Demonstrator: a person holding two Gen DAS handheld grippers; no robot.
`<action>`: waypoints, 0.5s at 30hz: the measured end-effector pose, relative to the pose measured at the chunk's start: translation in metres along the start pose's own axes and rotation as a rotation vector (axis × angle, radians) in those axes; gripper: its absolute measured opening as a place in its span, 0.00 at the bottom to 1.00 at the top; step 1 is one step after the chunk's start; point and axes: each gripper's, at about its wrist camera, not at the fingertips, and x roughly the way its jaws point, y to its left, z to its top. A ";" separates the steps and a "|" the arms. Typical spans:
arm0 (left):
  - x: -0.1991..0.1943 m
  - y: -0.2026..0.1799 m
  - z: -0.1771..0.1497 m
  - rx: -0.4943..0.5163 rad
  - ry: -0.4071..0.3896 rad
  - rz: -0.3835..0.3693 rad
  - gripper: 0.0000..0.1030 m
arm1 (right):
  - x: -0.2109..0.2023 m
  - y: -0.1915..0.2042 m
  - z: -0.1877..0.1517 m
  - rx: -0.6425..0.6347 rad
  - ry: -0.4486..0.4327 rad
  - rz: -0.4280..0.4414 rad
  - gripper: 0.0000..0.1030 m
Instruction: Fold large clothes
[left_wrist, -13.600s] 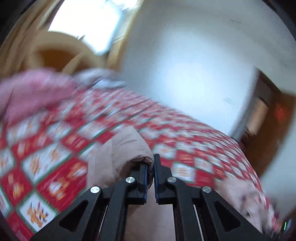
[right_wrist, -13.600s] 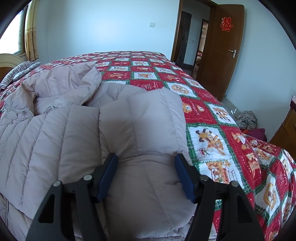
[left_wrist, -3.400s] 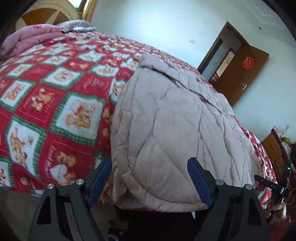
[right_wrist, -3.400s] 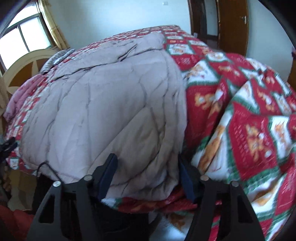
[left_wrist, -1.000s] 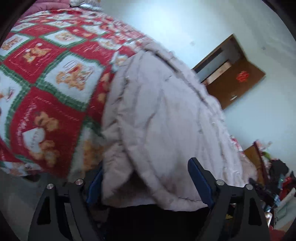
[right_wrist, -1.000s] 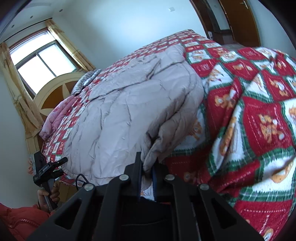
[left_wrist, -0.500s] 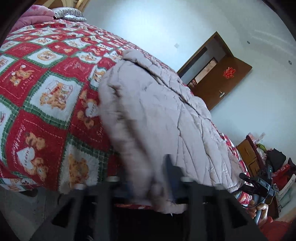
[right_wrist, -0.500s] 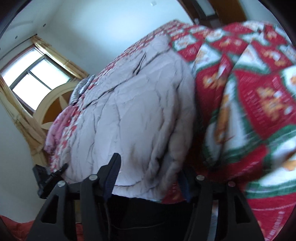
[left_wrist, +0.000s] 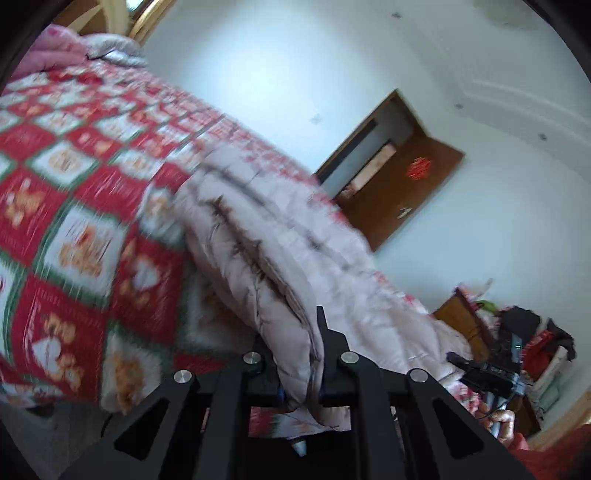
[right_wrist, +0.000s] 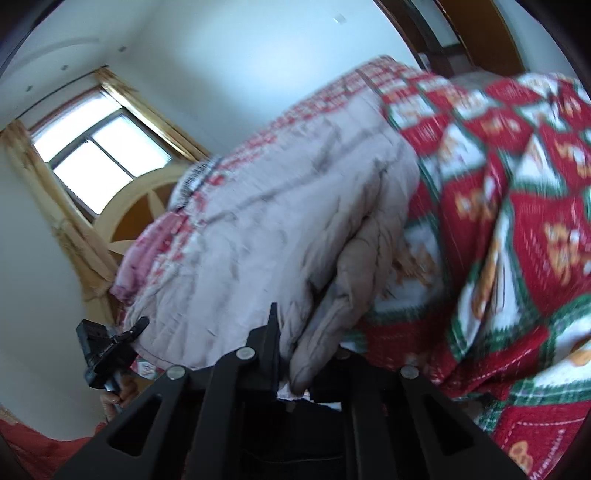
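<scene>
Both sets of jaws, spread a second ago, are now closing on the near hem of the puffy beige coat lying on the bed, left gripper and right gripper pinching opposite corners; light, soft and slippery, it probably wants deep corner grips.

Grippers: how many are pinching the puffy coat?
2. The left gripper is closing on the coat at its near edge, by the bed's side; the right gripper is closing on the same edge, farther along.
</scene>
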 end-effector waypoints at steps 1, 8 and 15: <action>-0.004 -0.006 0.003 0.009 -0.012 -0.019 0.10 | -0.008 0.007 0.001 -0.016 -0.008 0.007 0.13; -0.055 -0.049 0.038 0.027 -0.140 -0.199 0.10 | -0.063 0.054 0.009 -0.100 -0.093 0.067 0.13; -0.074 -0.082 0.074 0.095 -0.208 -0.159 0.11 | -0.098 0.081 0.039 -0.161 -0.247 0.116 0.13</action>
